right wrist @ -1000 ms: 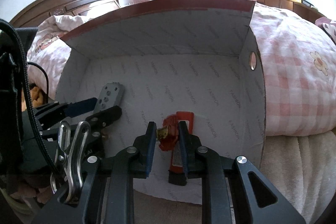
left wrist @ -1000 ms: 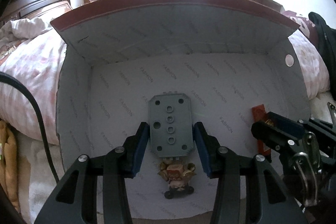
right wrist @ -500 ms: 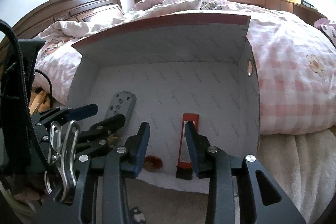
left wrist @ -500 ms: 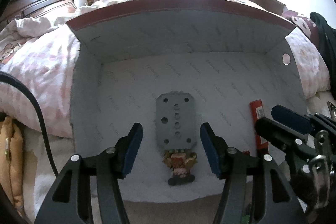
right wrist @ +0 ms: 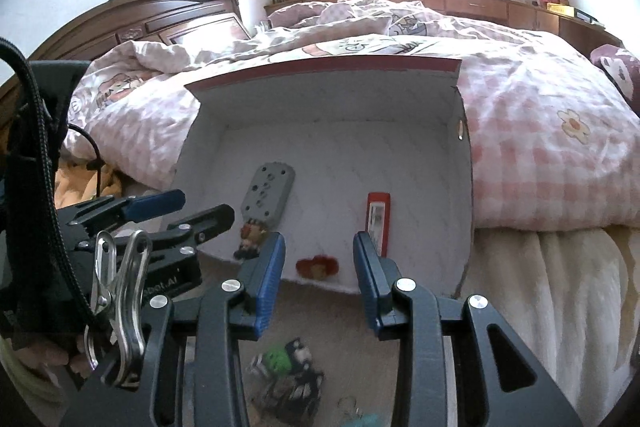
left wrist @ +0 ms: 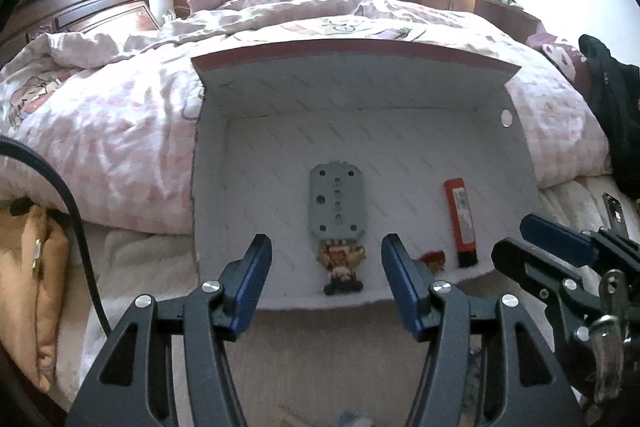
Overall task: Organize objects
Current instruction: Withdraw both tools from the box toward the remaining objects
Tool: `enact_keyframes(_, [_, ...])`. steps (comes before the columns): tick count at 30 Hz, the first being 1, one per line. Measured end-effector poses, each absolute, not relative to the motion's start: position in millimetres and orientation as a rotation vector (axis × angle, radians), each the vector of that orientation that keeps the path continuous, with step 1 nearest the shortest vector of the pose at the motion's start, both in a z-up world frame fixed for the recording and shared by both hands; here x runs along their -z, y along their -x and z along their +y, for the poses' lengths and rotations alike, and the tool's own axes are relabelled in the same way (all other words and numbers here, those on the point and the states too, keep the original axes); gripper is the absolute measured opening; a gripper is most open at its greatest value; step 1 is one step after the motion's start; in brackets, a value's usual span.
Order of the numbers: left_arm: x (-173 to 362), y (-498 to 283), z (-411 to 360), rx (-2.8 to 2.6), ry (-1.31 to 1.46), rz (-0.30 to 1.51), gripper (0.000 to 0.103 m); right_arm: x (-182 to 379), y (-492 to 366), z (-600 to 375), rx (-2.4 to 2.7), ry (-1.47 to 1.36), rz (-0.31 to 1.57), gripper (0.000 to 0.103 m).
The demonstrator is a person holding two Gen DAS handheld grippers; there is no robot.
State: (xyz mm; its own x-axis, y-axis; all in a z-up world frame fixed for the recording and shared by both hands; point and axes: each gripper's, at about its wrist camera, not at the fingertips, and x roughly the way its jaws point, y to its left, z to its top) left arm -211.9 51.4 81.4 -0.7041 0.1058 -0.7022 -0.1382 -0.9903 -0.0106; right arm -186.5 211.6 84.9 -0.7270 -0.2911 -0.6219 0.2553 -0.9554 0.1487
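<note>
- Box [left wrist: 516, 147]: a shallow open cardboard box, white inside with a red top edge, lies on the bed against a pink checked quilt [left wrist: 104, 115]. Its near wall is folded flat, so the floor of the box faces both cameras.
- Grey plate [left wrist: 337, 205]: a flat grey piece with round holes, at the centre of the box floor; in the right wrist view it sits at 10 o'clock from the right gripper.
- Figurine [left wrist: 342, 265]: a small gold and red toy figure lying just below the grey plate, at its 6 o'clock, touching or nearly touching its lower edge.
- Red bar [left wrist: 461, 219]: a slim red packet with a black lower end, at 3 o'clock of the grey plate and apart from it.
- Red charm [right wrist: 318, 265]: a small red and yellow object near the front edge of the box, at 7 o'clock of the red bar.
- Left gripper [left wrist: 326, 283]: jaws spread wide and empty, set short of the box's front edge, with the figurine seen between the blue pads.
- Right gripper [right wrist: 319, 275]: jaws parted to a moderate gap and holding nothing, with the red charm seen in the gap beyond the tips.
- Floor clutter [right wrist: 286, 359]: blurred green and dark items below the right gripper, outside the box.
</note>
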Motion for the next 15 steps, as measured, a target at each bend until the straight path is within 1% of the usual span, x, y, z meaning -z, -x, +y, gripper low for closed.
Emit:
enact_keyframes(9, [-93, 176, 38, -2.802, 1.127, 0.036, 0.058, -96, 150, 210, 2.677, -0.953, -0.072, 0.037])
enact_keyframes(15, [-87, 150, 30, -2.798, 1.162, 0.044, 0.058, -88, 131, 209, 2.659, -0.993, -0.082, 0.037])
